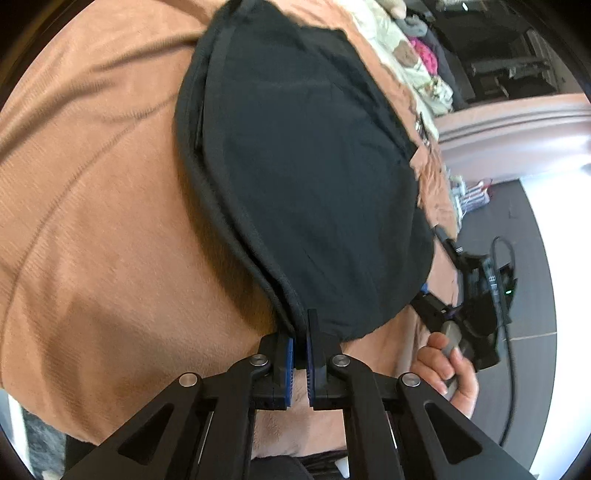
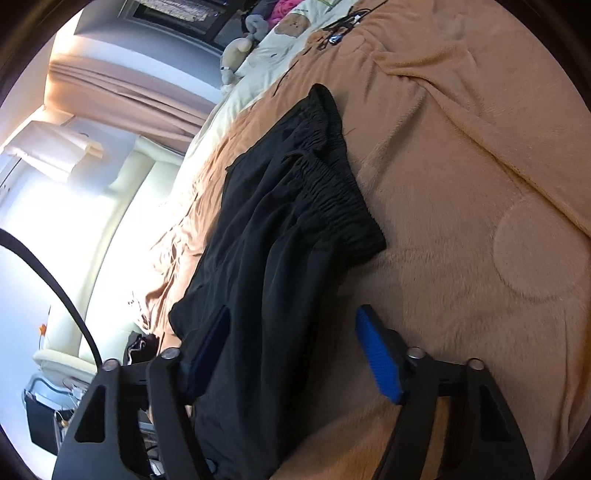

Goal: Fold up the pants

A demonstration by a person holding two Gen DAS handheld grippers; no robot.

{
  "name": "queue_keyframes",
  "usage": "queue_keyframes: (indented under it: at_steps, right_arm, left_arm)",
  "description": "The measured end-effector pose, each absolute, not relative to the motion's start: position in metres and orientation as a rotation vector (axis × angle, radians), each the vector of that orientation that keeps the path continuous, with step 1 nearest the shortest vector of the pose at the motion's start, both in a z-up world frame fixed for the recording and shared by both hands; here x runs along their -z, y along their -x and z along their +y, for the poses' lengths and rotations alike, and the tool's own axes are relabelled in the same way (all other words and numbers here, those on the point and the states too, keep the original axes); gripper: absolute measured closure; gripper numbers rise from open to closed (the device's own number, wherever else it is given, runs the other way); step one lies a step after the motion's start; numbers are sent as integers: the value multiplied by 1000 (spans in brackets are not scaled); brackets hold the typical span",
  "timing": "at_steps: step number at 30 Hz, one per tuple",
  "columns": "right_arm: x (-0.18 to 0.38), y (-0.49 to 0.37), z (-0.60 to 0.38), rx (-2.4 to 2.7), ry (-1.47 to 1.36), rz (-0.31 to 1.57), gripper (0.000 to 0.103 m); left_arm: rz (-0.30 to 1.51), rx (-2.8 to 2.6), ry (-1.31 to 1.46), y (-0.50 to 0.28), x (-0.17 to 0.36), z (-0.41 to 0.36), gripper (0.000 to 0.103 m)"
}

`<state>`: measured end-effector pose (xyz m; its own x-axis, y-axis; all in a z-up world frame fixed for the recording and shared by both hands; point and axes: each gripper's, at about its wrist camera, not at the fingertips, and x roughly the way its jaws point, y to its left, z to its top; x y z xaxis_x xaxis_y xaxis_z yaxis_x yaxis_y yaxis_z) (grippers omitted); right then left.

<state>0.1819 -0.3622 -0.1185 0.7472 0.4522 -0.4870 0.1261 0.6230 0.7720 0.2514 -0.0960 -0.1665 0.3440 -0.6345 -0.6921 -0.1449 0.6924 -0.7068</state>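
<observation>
Black pants (image 1: 303, 177) lie on a tan fleece blanket (image 1: 92, 221). My left gripper (image 1: 300, 332) is shut on the near edge of the pants, where layers of fabric meet. In the right wrist view the pants (image 2: 280, 236) stretch away from me, their elastic waistband (image 2: 332, 184) at the far end. My right gripper (image 2: 295, 350) is open, its blue pads either side of the near end of the pants without clamping them. The right gripper and the hand holding it also show in the left wrist view (image 1: 465, 314).
The blanket (image 2: 461, 184) covers a bed. A cream quilt with bear print (image 2: 288, 33), a plush toy (image 2: 236, 51) and cables (image 2: 340, 26) lie at the bed's far end. Curtains (image 2: 122, 99) and a bright window are left of the bed.
</observation>
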Motion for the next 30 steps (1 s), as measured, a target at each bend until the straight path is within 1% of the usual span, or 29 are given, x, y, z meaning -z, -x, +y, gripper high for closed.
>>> queue_keyframes:
  at_steps: [1, 3, 5, 10, 12, 13, 15, 17, 23, 30]
  right_arm:
    - [119, -183, -364, -205, -901, 723, 44]
    - [120, -186, -368, -201, -920, 719, 51]
    - [121, -187, -372, -198, -942, 707, 55]
    - [125, -193, -377, -201, -989, 705, 70]
    - [123, -190, -380, -201, -994, 702, 82]
    - [121, -189, -381, -199, -994, 696, 84]
    - [112, -185, -381, -199, -984, 678, 92]
    - [101, -182, -380, -200, -957, 652, 95]
    - [74, -183, -373, -211, -906, 587, 97]
    - [68, -197, -369, -221, -873, 557, 97]
  left_arm:
    - [1184, 365, 781, -250, 161, -93, 98]
    - [1149, 369, 792, -248, 151, -85, 98]
    - [1117, 379, 806, -248, 139, -77, 99]
    - [1044, 414, 812, -250, 106, -67, 99]
    - [1018, 425, 815, -252, 93, -63, 99]
    - [1005, 429, 810, -255, 86, -62, 99]
    - [980, 432, 802, -260, 75, -58, 99]
    - [958, 438, 809, -266, 65, -55, 99]
    - [888, 451, 803, -287, 36, -50, 99]
    - [844, 477, 784, -328, 7, -51, 99]
